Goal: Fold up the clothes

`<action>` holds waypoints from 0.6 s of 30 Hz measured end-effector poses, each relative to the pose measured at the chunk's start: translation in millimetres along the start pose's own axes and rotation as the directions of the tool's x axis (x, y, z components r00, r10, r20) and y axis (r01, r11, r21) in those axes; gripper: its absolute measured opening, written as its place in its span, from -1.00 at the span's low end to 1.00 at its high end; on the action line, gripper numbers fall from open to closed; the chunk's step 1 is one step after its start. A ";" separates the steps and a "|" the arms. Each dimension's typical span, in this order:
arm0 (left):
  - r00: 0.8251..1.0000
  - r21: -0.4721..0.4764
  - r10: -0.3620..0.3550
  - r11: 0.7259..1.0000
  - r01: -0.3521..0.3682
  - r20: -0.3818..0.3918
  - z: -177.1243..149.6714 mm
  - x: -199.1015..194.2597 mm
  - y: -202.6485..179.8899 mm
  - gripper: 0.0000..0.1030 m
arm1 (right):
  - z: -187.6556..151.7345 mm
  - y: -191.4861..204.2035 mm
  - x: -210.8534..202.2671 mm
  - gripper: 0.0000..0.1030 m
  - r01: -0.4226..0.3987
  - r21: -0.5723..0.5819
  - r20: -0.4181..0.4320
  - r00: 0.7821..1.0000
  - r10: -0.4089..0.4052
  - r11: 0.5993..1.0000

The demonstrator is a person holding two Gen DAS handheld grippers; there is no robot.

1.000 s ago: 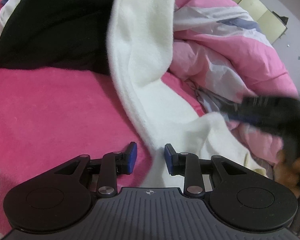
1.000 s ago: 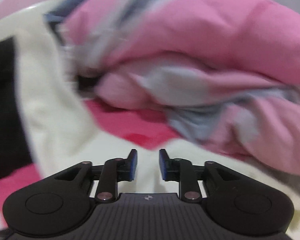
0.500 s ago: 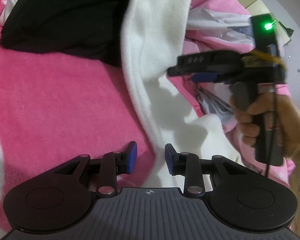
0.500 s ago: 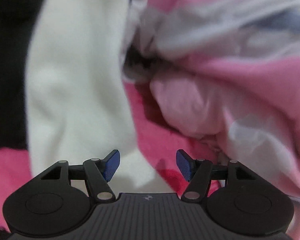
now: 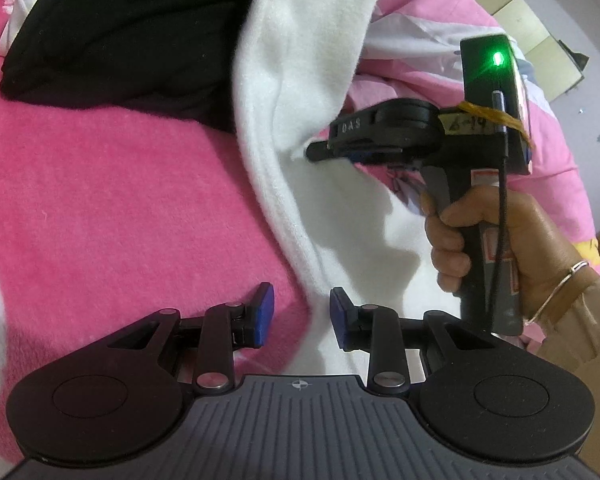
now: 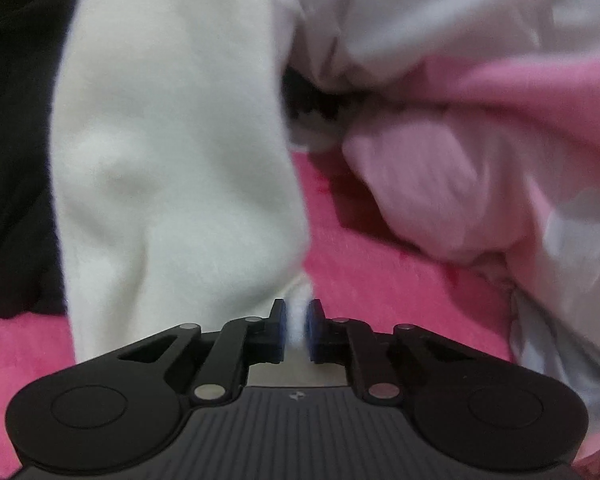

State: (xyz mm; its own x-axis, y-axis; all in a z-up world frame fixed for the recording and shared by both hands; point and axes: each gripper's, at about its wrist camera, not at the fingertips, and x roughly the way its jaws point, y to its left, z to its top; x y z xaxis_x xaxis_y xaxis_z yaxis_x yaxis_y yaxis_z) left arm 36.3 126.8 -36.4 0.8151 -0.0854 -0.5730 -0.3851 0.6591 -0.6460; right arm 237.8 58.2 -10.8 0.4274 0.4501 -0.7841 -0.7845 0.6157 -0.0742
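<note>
Fleece of the white garment (image 6: pixel 172 152) sits pinched between the blue pads of the right gripper (image 6: pixel 297 326); its jaws are closing, with a narrow fold of the cloth's right edge clamped between them. From that pinch the garment runs forward and left of the right gripper, across the hot-pink blanket (image 6: pixel 380 272). Black clothing (image 6: pixel 12 140) lies along its far left side. Ahead and to the right, a crumpled pink-and-white quilt (image 6: pixel 480 140) is heaped on the blanket.

Left gripper (image 5: pixel 299 318): jaws stand apart, pads clear of any cloth. The garment's thick hem passes just ahead of its right finger, with bare blanket ahead of the left one. Further forward and right, a hand (image 5: pixel 500 240) with a bangle holds the right gripper's handle. Beyond, to the left, the black clothing rests on the blanket, touching the white garment.
</note>
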 end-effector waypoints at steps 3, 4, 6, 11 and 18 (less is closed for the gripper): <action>1.000 0.004 0.001 1.000 -0.001 0.003 -1.5 -0.2 1.0 -0.40 | 9.1 4.3 -8.7 -0.80 -0.004 0.002 0.082 0.997 0.004 1.000; 1.000 0.005 0.001 1.000 -0.001 0.003 -1.6 0.8 0.6 -0.40 | 11.6 6.5 -7.0 -0.81 0.008 -0.010 0.089 0.996 -0.007 1.000; 1.000 0.000 0.001 1.000 -0.001 0.004 -1.1 3.4 0.5 -0.40 | 12.1 10.6 0.3 -0.81 0.034 -0.038 0.089 0.996 -0.031 0.999; 1.000 0.010 0.003 1.000 -0.003 0.005 -1.5 4.9 0.1 -0.40 | 9.1 21.9 15.6 -0.86 0.112 -0.056 0.115 0.988 -0.105 0.992; 1.000 -0.003 -0.003 1.000 0.003 -0.001 -0.8 5.6 3.0 -0.40 | 9.8 18.3 -46.0 -0.22 0.219 -0.126 0.129 0.971 -0.203 0.968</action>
State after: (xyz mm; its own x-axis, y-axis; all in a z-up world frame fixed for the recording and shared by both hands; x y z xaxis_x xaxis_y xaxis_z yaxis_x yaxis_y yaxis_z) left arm 39.4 127.8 -41.9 0.8158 -0.0887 -0.5715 -0.3837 0.6563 -0.6496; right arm 208.2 55.1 29.9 0.6316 0.3954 -0.6669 -0.7224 0.6123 -0.3211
